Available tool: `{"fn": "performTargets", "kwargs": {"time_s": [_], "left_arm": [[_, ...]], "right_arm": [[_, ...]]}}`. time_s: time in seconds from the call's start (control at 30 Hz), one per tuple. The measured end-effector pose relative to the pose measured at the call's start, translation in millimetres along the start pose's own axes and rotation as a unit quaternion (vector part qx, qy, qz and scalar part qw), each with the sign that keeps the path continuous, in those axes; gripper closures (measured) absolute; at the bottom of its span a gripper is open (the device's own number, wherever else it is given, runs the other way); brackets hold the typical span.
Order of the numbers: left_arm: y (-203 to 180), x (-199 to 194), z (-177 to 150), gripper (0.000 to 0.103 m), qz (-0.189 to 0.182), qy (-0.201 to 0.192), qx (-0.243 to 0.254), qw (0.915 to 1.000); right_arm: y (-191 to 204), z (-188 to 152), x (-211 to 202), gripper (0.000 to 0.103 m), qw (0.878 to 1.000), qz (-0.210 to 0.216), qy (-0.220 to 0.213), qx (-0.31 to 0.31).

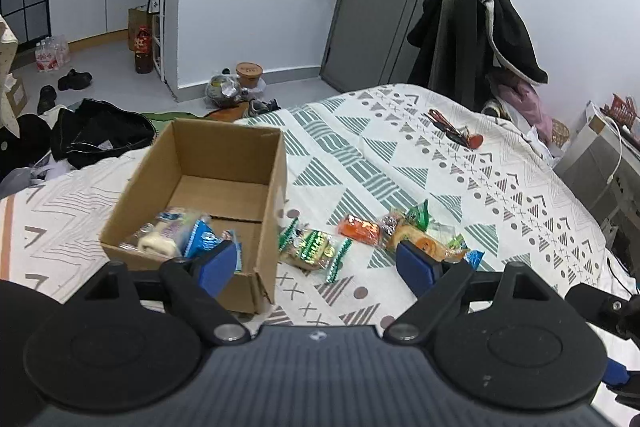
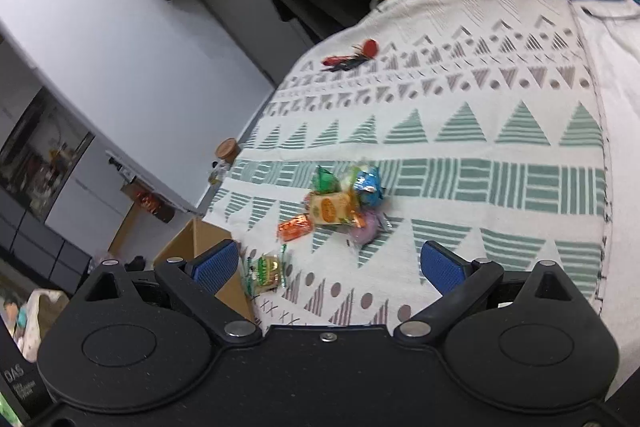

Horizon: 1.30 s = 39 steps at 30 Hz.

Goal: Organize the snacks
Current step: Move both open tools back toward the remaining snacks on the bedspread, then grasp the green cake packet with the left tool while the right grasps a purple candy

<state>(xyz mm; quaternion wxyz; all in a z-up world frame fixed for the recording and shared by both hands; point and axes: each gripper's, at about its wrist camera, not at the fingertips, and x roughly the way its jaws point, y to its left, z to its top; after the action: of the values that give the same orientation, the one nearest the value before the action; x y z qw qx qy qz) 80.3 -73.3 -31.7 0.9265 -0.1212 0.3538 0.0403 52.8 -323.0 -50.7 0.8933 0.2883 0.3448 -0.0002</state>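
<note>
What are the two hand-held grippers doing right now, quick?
Left hand-held gripper: open, holding nothing, above the snacks beside the box.
Right hand-held gripper: open, holding nothing.

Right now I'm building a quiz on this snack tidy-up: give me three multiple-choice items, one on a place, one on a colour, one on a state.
1. Where does the green snack nearest the box lie?
A. in the box
B. on the blanket beside the box
C. on the floor

2. What colour are the gripper pads?
A. blue
B. red
C. white

3. How do both grippers stand?
A. both shut on snacks
B. one open, one shut
C. both open and empty

Answers: 1 B, it rests on the blanket just outside the box wall. 2 A, the pads show blue in both views. 3 C, the left gripper and right gripper are spread with nothing between.
</note>
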Motion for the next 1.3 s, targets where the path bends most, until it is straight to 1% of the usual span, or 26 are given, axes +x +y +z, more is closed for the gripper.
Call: {"fn": "performTargets", "kwargs": {"time_s": [0.13,0.3,0.43,0.5,0.67,0.83,0.9,1.0,1.17,1.3], "left_arm": [[-8,12,-5,0.017,-0.004,0.007,0.003,1.0],[-18,27,-11,0.017,-0.009,0.013,0.005,0.9999],[-23,41,-12,0.017,-0.005,0.019,0.001,0.9998],[-24,49,-13,0.017,-0.002,0.024,-0.003,0.9997],[-28,67,-13,0.017,0.005,0.034,-0.013,0.9993],[-32,89,-16,0.017,0.02,0.044,-0.027,0.9984],[-34,98,-17,0.017,0.027,0.048,-0.036,0.9978],[-39,109,-20,0.017,0.039,0.044,-0.038,0.9975],[-43,129,-25,0.017,0.068,0.041,-0.05,0.9956],[-45,146,-26,0.017,0.082,0.044,-0.064,0.9936]], "right_arm": [[-7,-1,9,0.006,1.0,-0.013,0.005,0.012],[-19,-1,20,0.011,0.999,-0.038,0.012,0.035],[-25,1,31,0.012,0.998,-0.047,0.018,0.045],[-27,1,39,0.015,0.997,-0.052,0.025,0.051],[-31,6,54,0.016,0.996,-0.059,0.028,0.063],[-29,14,78,0.017,0.995,-0.059,0.031,0.069],[-31,15,91,0.023,0.994,-0.061,0.039,0.081],[-36,16,106,0.026,0.992,-0.068,0.049,0.098],[-44,14,117,0.029,0.989,-0.08,0.06,0.108],[-49,13,129,0.036,0.987,-0.081,0.073,0.115]]}}
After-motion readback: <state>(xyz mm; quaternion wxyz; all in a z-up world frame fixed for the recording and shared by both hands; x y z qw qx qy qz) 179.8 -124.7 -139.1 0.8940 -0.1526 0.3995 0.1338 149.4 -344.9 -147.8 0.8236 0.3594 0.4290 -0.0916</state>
